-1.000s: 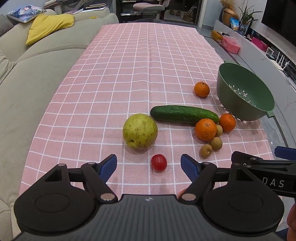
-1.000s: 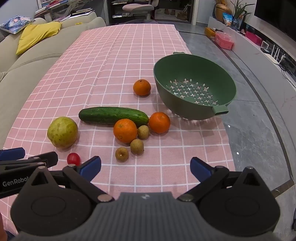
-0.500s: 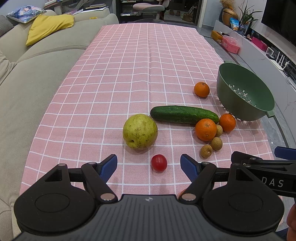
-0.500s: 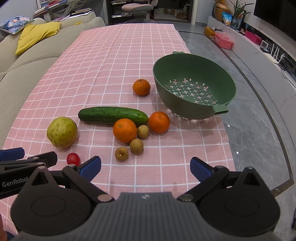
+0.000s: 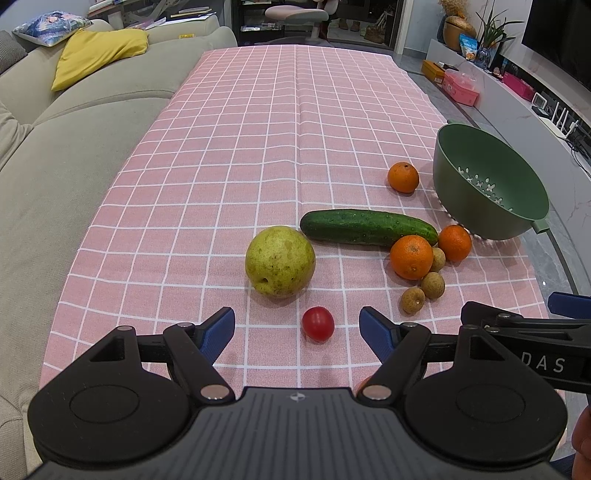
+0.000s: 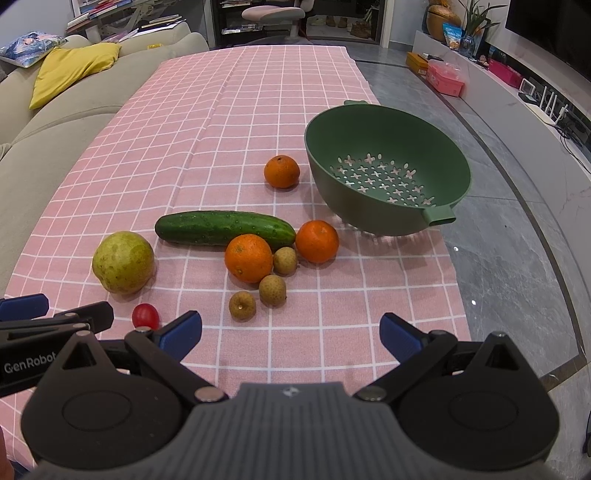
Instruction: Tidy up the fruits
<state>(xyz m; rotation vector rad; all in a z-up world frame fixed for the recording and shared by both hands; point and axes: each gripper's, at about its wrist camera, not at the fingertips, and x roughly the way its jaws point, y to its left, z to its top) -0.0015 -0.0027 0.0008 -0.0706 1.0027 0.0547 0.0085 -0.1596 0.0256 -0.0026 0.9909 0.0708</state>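
Note:
On the pink checked cloth [image 5: 258, 147] lie a yellow-green pear [image 5: 280, 261], a cucumber [image 5: 367, 226], three oranges [image 5: 411, 257] [image 5: 455, 242] [image 5: 403, 177], three small brown longans [image 5: 412, 300] and a cherry tomato [image 5: 318, 323]. An empty green colander [image 6: 388, 173] stands at the right by the cloth's edge. My left gripper [image 5: 297, 326] hangs open above the cloth, the tomato just ahead between its blue fingertips, untouched. My right gripper [image 6: 291, 330] is open near the front edge, nothing between its fingers; the longans [image 6: 242, 305] lie just beyond it.
A grey sofa [image 5: 55, 166] with a yellow cushion [image 5: 99, 55] runs along the left of the table. Bare grey tabletop [image 6: 509, 258] shows right of the cloth. A low cabinet [image 6: 517, 96] with boxes stands at far right. An office chair [image 6: 273, 14] is beyond the table's far end.

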